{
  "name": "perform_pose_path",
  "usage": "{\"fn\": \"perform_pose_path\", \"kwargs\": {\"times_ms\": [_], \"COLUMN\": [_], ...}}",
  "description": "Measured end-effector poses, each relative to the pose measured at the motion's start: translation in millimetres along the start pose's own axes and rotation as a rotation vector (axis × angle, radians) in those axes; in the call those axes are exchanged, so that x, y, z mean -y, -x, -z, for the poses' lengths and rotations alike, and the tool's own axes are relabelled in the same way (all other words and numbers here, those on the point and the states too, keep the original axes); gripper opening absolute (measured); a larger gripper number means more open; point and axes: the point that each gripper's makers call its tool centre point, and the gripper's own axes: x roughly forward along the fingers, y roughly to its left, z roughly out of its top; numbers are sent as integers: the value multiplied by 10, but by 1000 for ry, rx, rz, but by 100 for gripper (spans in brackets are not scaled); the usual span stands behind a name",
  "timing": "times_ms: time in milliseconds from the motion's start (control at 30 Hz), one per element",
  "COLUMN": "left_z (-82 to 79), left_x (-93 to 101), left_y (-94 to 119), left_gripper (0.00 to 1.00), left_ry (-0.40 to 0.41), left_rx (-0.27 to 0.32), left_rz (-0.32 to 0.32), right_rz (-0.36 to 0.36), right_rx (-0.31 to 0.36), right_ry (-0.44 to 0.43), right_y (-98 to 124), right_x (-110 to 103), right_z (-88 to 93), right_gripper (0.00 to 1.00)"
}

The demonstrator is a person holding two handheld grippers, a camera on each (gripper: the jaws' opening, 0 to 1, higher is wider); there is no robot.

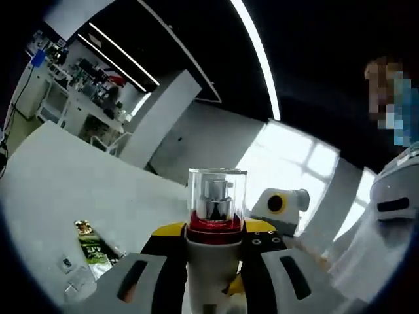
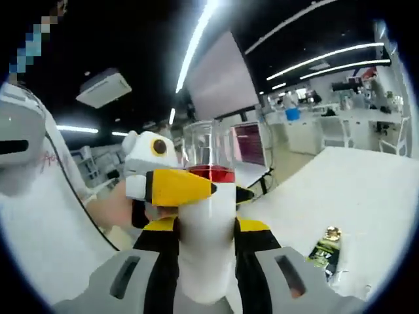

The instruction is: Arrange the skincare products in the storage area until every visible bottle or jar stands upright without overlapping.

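Observation:
A white bottle (image 1: 209,261) with a red collar and a clear cap is held up off the white table (image 1: 59,190). My left gripper (image 1: 211,230) is shut on its body, a yellow-tipped jaw on each side. In the right gripper view the same bottle (image 2: 206,242) sits between the jaws of my right gripper (image 2: 206,227), also shut on it. The left gripper (image 2: 171,186) reaches in from the left there and crosses the bottle just under the red collar. In the left gripper view, the right gripper (image 1: 281,204) shows just right of the bottle.
A green tube (image 1: 91,247) with a gold cap lies flat on the table, also seen as the green tube (image 2: 324,250) on the table (image 2: 366,196). Small clear packets (image 1: 73,282) lie beside it. A person's white sleeve (image 1: 386,222) is close by. Desks and shelves stand far behind.

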Motion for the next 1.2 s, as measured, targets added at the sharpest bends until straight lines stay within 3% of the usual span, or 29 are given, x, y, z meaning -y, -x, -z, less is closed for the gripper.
{"fn": "perform_pose_path", "kwargs": {"times_ms": [33, 133, 200, 367, 633, 700, 800, 967, 1200], "left_z": [26, 89, 124, 223, 298, 366, 479, 740, 957], "left_x": [86, 306, 397, 631, 691, 683, 659, 570, 415], "left_y": [-8, -26, -39, -54, -145, -167, -202, -203, -295], "left_gripper": [26, 26, 26, 26, 26, 26, 26, 26, 26], "left_ry": [-18, -96, -136, -278, -380, -443, -468, -472, -433], "left_rx": [-19, -69, -97, -208, -288, -321, -358, -459, -496], "left_rz": [43, 148, 185, 305, 335, 345, 358, 380, 408], "right_rz": [-62, -134, -194, -246, -161, -131, -91, -50, 10], "right_rx": [-12, -22, -31, 9, 43, 40, 22, -6, 14], "right_ry": [27, 70, 106, 232, 323, 354, 359, 365, 344], "right_y": [36, 97, 155, 264, 339, 350, 370, 382, 429], "right_x": [-83, -210, -308, -425, -398, -378, -326, -269, -103], "right_z": [11, 16, 33, 13, 21, 58, 161, 351, 569], "right_gripper": [32, 31, 30, 29, 29, 29, 29, 29, 29]}}
